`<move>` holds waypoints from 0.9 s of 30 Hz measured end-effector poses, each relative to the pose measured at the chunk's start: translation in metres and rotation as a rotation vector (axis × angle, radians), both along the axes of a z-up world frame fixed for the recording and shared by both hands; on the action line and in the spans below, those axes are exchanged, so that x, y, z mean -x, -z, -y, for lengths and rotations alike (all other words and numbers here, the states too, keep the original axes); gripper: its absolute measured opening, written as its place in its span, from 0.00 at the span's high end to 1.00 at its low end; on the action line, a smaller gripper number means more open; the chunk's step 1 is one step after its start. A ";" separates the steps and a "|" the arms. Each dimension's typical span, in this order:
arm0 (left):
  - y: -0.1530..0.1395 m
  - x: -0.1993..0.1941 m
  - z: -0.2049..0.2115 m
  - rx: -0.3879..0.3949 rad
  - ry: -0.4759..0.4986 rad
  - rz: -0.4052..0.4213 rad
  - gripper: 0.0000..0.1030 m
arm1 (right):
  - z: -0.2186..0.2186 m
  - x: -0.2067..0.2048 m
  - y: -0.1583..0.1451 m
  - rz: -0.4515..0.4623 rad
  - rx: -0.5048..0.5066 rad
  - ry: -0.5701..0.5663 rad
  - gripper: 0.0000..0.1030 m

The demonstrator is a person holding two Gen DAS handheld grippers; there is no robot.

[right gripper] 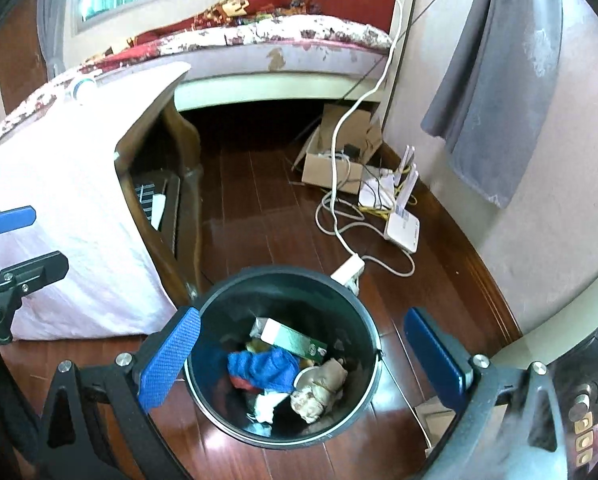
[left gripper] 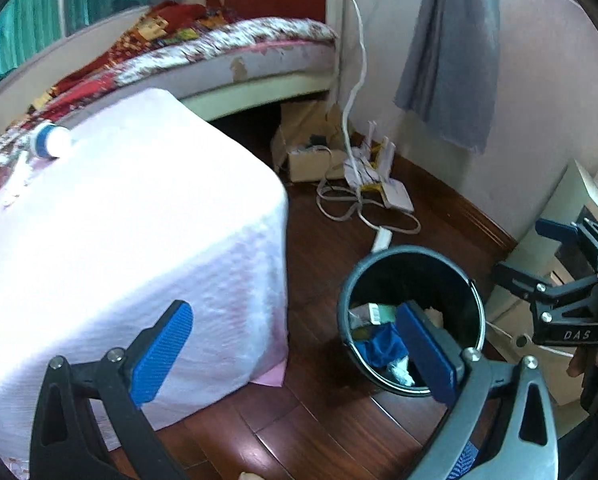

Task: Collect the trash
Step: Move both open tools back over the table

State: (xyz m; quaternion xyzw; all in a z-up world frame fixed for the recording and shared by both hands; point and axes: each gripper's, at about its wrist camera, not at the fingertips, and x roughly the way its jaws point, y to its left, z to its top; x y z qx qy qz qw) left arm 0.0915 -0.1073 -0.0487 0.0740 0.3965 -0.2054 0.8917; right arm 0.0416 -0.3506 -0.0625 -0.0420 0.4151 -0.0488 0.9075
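A black round trash bin (right gripper: 365, 320) stands on the wooden floor and holds a green-white carton (right gripper: 295, 338), a blue cloth (right gripper: 263, 368) and crumpled paper (right gripper: 319, 388). My right gripper (right gripper: 299, 356) is open and empty, directly above the bin's mouth. The bin also shows in the left wrist view (left gripper: 345, 300), low right. My left gripper (left gripper: 295, 350) is open and empty, between the bin and a table draped in a pink-white cloth (left gripper: 119, 220). A white bottle with a blue band (left gripper: 51, 140) lies on the table's far end.
A bed (left gripper: 235, 52) runs along the back wall. A cardboard box (right gripper: 331, 160), a white router (right gripper: 403, 216), cables and a power adapter (right gripper: 349, 268) lie on the floor by the wall. A grey cloth (right gripper: 499, 80) hangs at right.
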 end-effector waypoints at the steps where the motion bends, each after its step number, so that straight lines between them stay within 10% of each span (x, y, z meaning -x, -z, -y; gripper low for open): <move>1: -0.005 0.000 -0.005 0.007 -0.010 0.010 0.01 | -0.003 0.000 -0.002 0.006 0.000 -0.003 0.00; 27: -0.038 -0.022 -0.136 -0.002 -0.292 0.113 0.01 | -0.150 -0.065 -0.049 0.148 -0.048 -0.284 0.00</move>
